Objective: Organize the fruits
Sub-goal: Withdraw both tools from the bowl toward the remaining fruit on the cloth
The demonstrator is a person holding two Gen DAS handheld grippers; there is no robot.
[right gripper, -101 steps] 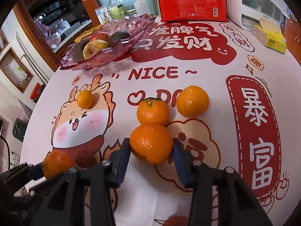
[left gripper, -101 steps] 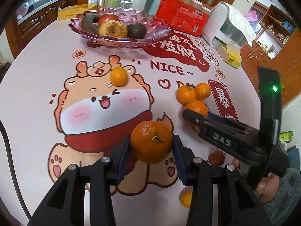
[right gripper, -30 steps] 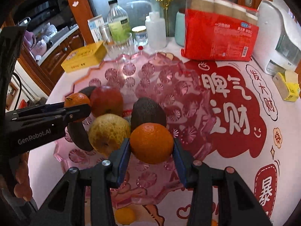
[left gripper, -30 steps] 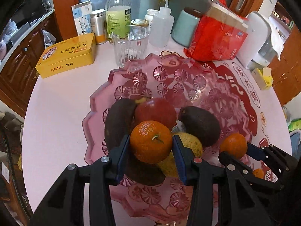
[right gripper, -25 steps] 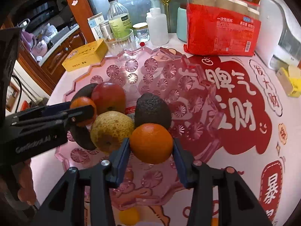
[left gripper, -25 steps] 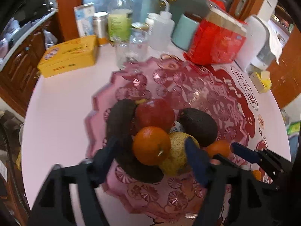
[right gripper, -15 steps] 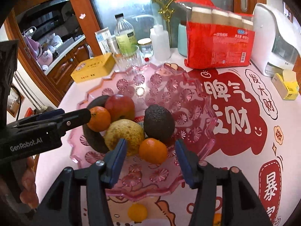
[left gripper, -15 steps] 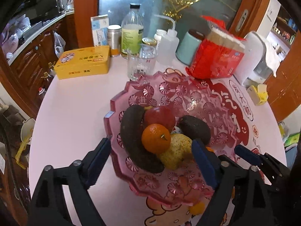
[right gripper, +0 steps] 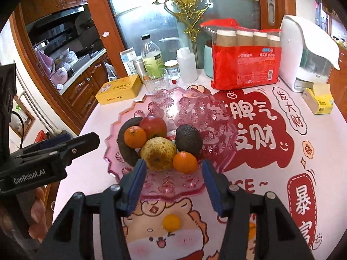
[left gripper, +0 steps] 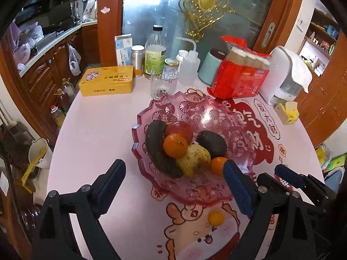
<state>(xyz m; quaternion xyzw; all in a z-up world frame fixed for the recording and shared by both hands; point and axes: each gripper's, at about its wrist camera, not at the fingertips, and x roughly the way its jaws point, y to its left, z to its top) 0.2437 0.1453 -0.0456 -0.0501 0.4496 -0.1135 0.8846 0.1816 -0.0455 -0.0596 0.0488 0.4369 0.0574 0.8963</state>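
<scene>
A pink glass fruit bowl point(left gripper: 151, 179) point(right gripper: 169, 186) holds a dark long fruit, a red apple point(left gripper: 180, 128), a yellow pear point(left gripper: 194, 159), an avocado point(left gripper: 211, 143) and two oranges. One orange point(left gripper: 175, 145) point(right gripper: 135, 136) lies on top at the left, the other point(left gripper: 217, 165) point(right gripper: 185, 162) at the bowl's near right. A small orange point(left gripper: 215, 218) point(right gripper: 171, 221) lies on the cloth below the bowl. My left gripper point(left gripper: 173, 188) is open and empty above the bowl's near edge. My right gripper point(right gripper: 172, 181) is open and empty just behind the second orange.
Behind the bowl stand a drinking glass point(left gripper: 163, 84), a yellow tin point(left gripper: 106, 83), bottles, a teal cup, a red cup pack point(left gripper: 239, 80) and a white appliance point(left gripper: 286, 75). A yellow box point(right gripper: 318, 100) sits at the right. Another orange point(right gripper: 251, 233) shows partly behind my right finger.
Both grippers have opened and let go of their oranges, which now rest in the bowl. Both grippers have pulled back and up from the bowl.
</scene>
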